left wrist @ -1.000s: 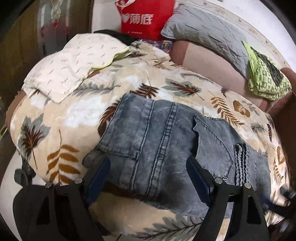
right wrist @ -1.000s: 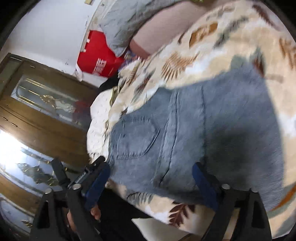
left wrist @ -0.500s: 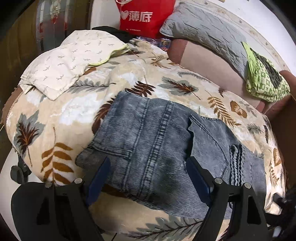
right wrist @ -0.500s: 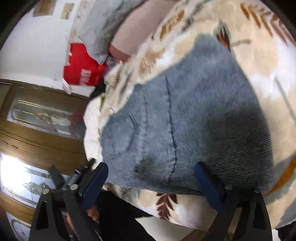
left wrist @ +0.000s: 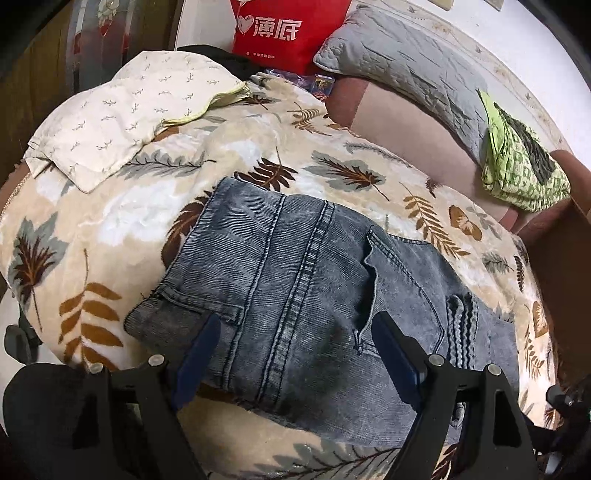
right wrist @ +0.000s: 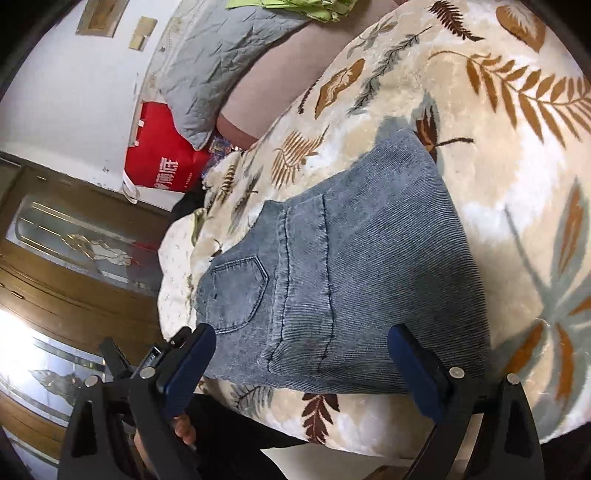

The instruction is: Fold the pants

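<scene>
The grey-blue denim pants [left wrist: 303, 288] lie folded in a compact stack on the leaf-print blanket [left wrist: 110, 229]. They also show in the right wrist view [right wrist: 351, 288], back pocket up. My left gripper [left wrist: 295, 354] is open and empty, hovering just above the near edge of the pants. My right gripper [right wrist: 303, 365] is open and empty too, above the pants' near edge. Neither holds any cloth.
A cream patterned cloth [left wrist: 122, 114] lies at the blanket's far left. A red bag [left wrist: 288, 33], a grey pillow [left wrist: 406, 70] and a green folded garment [left wrist: 521, 162] sit along the pink sofa back [left wrist: 406, 125]. A wooden glass door [right wrist: 55, 258] stands behind.
Both grippers have drawn back and up from the pants, which look smaller and farther off. The right view has swung round. The pants have not moved.
</scene>
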`<state>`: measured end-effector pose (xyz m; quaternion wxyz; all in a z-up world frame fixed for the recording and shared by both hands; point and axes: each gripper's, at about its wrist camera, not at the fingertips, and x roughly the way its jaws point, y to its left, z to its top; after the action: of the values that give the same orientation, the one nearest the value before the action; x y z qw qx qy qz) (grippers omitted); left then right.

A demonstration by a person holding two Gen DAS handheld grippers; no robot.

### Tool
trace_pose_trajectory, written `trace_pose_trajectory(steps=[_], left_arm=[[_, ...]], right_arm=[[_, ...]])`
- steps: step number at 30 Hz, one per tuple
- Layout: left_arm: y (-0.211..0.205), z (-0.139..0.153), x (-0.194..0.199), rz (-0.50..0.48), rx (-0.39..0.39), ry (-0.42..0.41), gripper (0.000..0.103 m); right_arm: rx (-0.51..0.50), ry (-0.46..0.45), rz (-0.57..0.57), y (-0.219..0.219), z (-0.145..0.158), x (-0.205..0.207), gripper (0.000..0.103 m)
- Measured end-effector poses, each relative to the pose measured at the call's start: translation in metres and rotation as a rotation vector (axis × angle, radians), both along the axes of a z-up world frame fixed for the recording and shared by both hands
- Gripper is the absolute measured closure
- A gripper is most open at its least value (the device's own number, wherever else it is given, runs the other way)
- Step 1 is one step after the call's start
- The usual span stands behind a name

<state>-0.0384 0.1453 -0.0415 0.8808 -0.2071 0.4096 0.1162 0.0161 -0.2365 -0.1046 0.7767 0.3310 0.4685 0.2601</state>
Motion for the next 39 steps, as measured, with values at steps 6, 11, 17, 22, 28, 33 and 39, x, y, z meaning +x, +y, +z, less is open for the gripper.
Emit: trace_pose_trajectory(steps=[6,11,17,22,28,33,39], left_arm=[[0.012,0.011,-0.007,0.013,-0.009,-0.032,0.019],[0.040,0.018,-0.028,0.107,-0.048,-0.048,0.019],[0.066,0.008,-0.051,0.181,-0.215,-0.026,0.019],[0.085,-0.011,-0.057,0.222,-0.402,0.004,0.019],[0.090,-0.032,-0.048,0.222,-0.514,0.034,0.019],[0.085,-0.041,-0.033,0.190,-0.526,0.033,0.019],[0.086,-0.046,-0.029,0.187,-0.523,0.031,0.019]], right_arm=[[-0.019,-0.009,-0.006,-0.014,0.016,-0.007,0.007],[0.013,-0.037,0.088,0.022,0.040,0.015,0.007],[0.009,0.027,0.290,0.121,0.043,0.057,0.007],[-0.052,0.157,0.366,0.181,0.007,0.090,0.007],[-0.094,0.167,0.374,0.193,0.013,0.101,0.006],[-0.124,0.235,0.340,0.198,-0.010,0.115,0.006],[-0.083,0.218,0.337,0.202,0.005,0.116,0.003]])
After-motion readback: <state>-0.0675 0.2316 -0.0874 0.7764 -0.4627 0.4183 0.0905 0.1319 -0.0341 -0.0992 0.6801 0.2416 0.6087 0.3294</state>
